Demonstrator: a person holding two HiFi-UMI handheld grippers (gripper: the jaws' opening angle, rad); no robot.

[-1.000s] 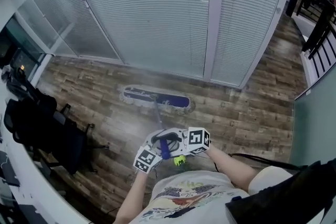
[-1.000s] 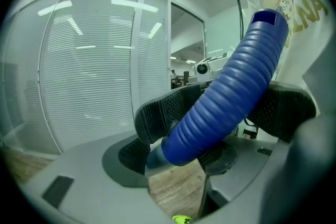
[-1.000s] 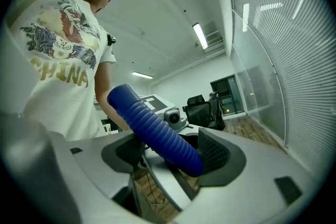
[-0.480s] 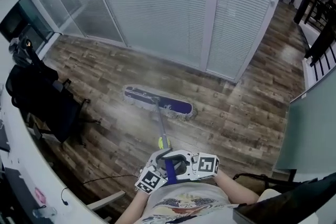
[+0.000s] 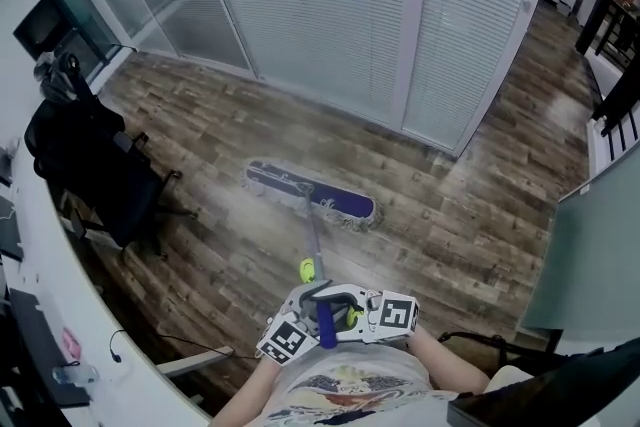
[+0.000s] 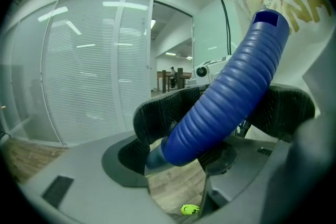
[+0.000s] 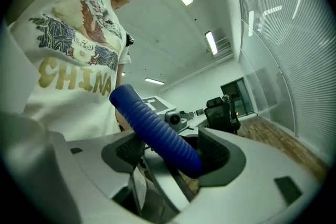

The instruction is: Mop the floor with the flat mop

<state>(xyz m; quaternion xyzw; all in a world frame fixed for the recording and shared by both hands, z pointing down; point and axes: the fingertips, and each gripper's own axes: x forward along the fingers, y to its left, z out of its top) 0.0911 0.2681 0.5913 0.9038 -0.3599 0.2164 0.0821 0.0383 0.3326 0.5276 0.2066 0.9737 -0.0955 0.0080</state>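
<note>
Black chair (image 5: 95,177) left; glass wall (image 5: 320,15) ahead

Wood-plank floor (image 5: 480,215), white blinds (image 5: 320,5), blk office chair (image 5: 95,175) at left.

Mop handle (image 6: 231,81): blue ribbed grip, tilted, top end near the shirt (image 6: 294,2).
Left gripper (image 6: 218,115): jaws closed on this handle.
Pads (image 6: 157,113): black, ridged, touching the grip from both sides.
Floor (image 6: 176,189): brown wood planks, below the jaws.
Yellow-green part (image 6: 190,210): small, low, under the grip.
Blinds (image 6: 79,76): white, at left.

mop handle (image 5: 312,245) partly hidden under left gripper (image 5: 312,300), shirt (image 5: 350,393) cut off at bottom edge; distant figure (image 6: 172,71) too small
</note>
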